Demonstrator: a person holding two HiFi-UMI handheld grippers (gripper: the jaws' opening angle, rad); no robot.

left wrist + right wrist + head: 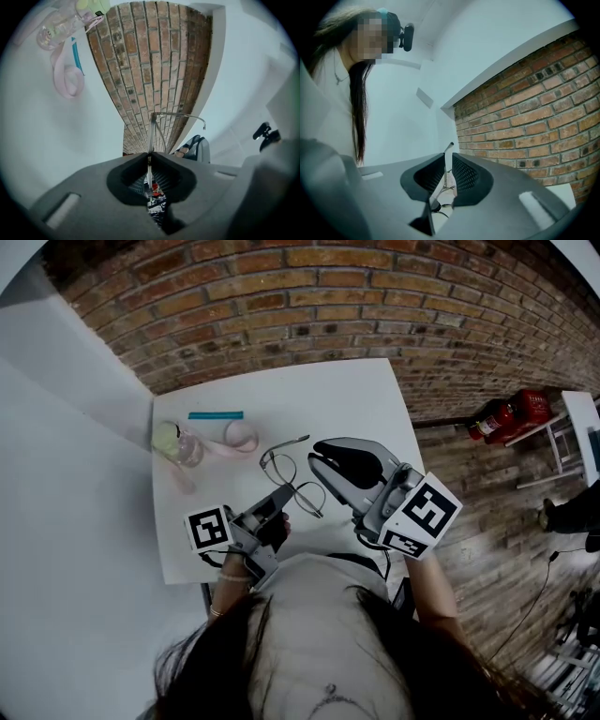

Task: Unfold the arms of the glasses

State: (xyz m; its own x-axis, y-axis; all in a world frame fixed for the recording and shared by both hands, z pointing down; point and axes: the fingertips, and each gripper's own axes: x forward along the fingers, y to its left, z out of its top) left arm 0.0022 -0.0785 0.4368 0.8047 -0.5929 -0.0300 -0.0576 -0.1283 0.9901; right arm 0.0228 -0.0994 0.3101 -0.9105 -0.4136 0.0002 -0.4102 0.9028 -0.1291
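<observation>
glasses (279, 469) hang just above the tabletop (356, 399), between both claws. the left claw (281, 497) is clamped on the wire frame and the right claw (318, 460) on a thin arm. unfolding seems midway. next, that arm needs swinging gently outward while the frame is held steady.

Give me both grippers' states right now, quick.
Left gripper: closed, holding the glasses.
Right gripper: closed, holding the glasses too.
</observation>
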